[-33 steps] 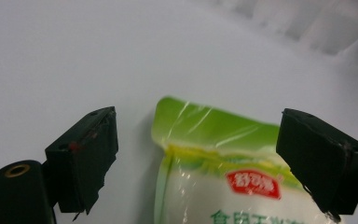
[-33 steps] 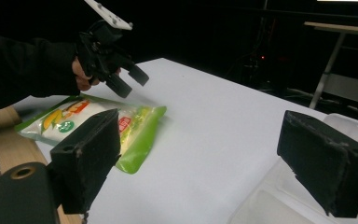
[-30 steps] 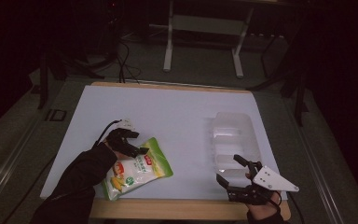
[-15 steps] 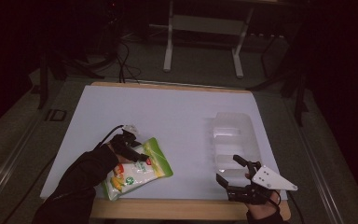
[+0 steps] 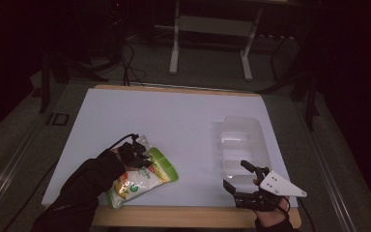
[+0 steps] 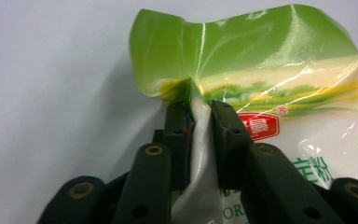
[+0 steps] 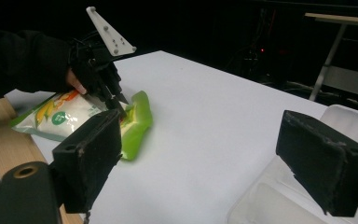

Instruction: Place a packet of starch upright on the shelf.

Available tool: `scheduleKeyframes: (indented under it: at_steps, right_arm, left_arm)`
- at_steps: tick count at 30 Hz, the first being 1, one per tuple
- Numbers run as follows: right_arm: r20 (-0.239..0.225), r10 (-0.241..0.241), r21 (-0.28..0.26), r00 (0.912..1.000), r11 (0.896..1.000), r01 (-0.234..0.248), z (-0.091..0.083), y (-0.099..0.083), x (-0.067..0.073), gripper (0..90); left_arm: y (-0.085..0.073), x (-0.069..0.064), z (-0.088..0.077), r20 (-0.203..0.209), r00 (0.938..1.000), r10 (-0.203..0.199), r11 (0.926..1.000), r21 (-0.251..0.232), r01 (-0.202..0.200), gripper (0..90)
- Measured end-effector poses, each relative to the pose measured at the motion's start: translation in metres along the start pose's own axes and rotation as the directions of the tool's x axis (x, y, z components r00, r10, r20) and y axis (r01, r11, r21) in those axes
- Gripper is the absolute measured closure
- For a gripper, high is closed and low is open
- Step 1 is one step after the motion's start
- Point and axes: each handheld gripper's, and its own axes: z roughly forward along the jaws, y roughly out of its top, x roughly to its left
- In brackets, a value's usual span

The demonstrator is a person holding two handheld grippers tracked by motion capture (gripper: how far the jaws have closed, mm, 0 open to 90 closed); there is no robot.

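A green and white snack bag [image 5: 147, 178] lies near the table's front left, printed side up. My left gripper [image 5: 136, 153] stands at the bag's far edge. In the left gripper view its jaws [image 6: 199, 111] are shut on a raised fold of the bag [image 6: 284, 60], beside the green top strip. My right gripper [image 5: 235, 175] hovers open at the front right, next to the near end of a clear plastic tray [image 5: 241, 137]. In the right gripper view its wide-open jaws [image 7: 209, 154] hold nothing and frame the bag [image 7: 137, 119] and the left gripper [image 7: 103, 79].
A white sheet [image 5: 183, 121] covers the table, with a wooden strip [image 5: 188, 216] along the front edge. The clear tray [image 7: 354, 122] lies close to the right jaw. Behind the table stand a metal frame [image 5: 212, 29], cables and dark floor.
My left gripper has slid a little right and toward me onto the bag's far edge and pinched a fold of it. The right gripper has barely moved.
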Motion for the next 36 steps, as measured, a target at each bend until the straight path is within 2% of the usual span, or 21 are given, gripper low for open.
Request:
scheduleKeyframes:
  at_steps: [2, 4, 8, 9, 12, 14, 21, 23, 24, 25, 27, 29, 32, 33, 34, 36]
  right_arm:
    - [-0.001, 0.001, -0.001, 1.0, 1.0, -0.001, 0.0, 0.0, 0.0, 14.0]
    - [0.001, 0.001, -0.003, 1.0, 1.0, -0.001, -0.001, 0.0, 0.0, 14.0]
    - [0.004, 0.008, -0.005, 1.0, 1.0, -0.008, -0.001, 0.0, -0.001, 14.1]
    - [0.004, 0.009, -0.007, 1.0, 1.0, -0.009, -0.001, 0.001, -0.001, 14.1]
    - [0.007, 0.008, -0.009, 0.9999, 1.0, -0.008, -0.002, 0.001, -0.002, 14.1]
    - [0.006, 0.012, -0.01, 0.9999, 1.0, -0.012, -0.002, 0.001, -0.002, 14.2]
    - [0.009, 0.01, -0.014, 0.9999, 1.0, -0.01, -0.002, 0.001, -0.002, 14.4]
    - [0.01, 0.012, -0.014, 0.9999, 1.0, -0.011, -0.003, 0.002, -0.002, 14.4]
    - [0.012, 0.013, -0.016, 0.9998, 1.0, -0.013, -0.003, 0.002, -0.002, 14.4]
    - [0.012, 0.015, -0.016, 0.9998, 1.0, -0.014, -0.003, 0.002, -0.003, 14.4]
    - [0.014, 0.017, -0.017, 0.9998, 1.0, -0.017, -0.003, 0.002, -0.003, 14.4]
    - [0.014, 0.015, -0.018, 0.9998, 1.0, -0.015, -0.003, 0.002, -0.003, 14.4]
    - [0.016, 0.015, -0.019, 0.9998, 1.0, -0.014, -0.003, 0.002, -0.002, 14.4]
    - [0.016, 0.015, -0.02, 0.9998, 1.0, -0.014, -0.003, 0.002, -0.003, 14.4]
    - [0.015, 0.017, -0.019, 0.9997, 1.0, -0.017, -0.003, 0.002, -0.003, 14.4]
    - [0.016, 0.02, -0.021, 0.9997, 1.0, -0.02, -0.003, 0.002, -0.003, 14.4]
  left_arm:
    - [0.0, 0.0, -0.001, -0.001, 1.0, -0.007, 0.9999, -0.008, 0.007, 82.1]
    - [-0.002, 0.0, -0.008, 0.001, 0.9998, -0.02, 0.9986, -0.05, 0.02, 83.5]
    - [-0.007, 0.002, -0.022, 0.019, 0.9981, -0.059, 0.9912, -0.118, 0.061, 84.7]
    - [-0.008, 0.001, -0.026, 0.007, 0.9981, -0.062, 0.9886, -0.137, 0.062, 84.8]
    - [-0.009, -0.001, -0.041, -0.016, 0.9961, -0.087, 0.9773, -0.195, 0.082, 84.9]
    - [-0.009, -0.003, -0.05, -0.01, 0.9957, -0.092, 0.9692, -0.231, 0.087, 84.9]
    - [-0.006, -0.017, -0.081, -0.039, 0.9961, -0.079, 0.948, -0.312, 0.063, 85.1]
    - [-0.005, -0.022, -0.09, -0.051, 0.995, -0.086, 0.9382, -0.34, 0.063, 85.1]
    - [-0.004, -0.023, -0.095, -0.055, 0.9951, -0.083, 0.9357, -0.348, 0.058, 86.0]
    - [-0.004, -0.025, -0.098, -0.062, 0.9942, -0.088, 0.9296, -0.364, 0.059, 86.1]
    - [-0.001, -0.028, -0.105, -0.079, 0.9933, -0.085, 0.922, -0.384, 0.048, 86.1]
    - [0.002, -0.031, -0.111, -0.077, 0.9925, -0.095, 0.9071, -0.417, 0.054, 86.1]
    - [0.008, -0.036, -0.117, -0.075, 0.9929, -0.092, 0.8813, -0.47, 0.046, 86.1]
    - [0.011, -0.038, -0.119, -0.074, 0.9925, -0.098, 0.8698, -0.491, 0.049, 86.1]
    - [0.014, -0.04, -0.12, -0.061, 0.9937, -0.094, 0.8633, -0.502, 0.05, 86.1]
    - [0.02, -0.043, -0.121, -0.054, 0.9942, -0.093, 0.8436, -0.535, 0.05, 86.1]
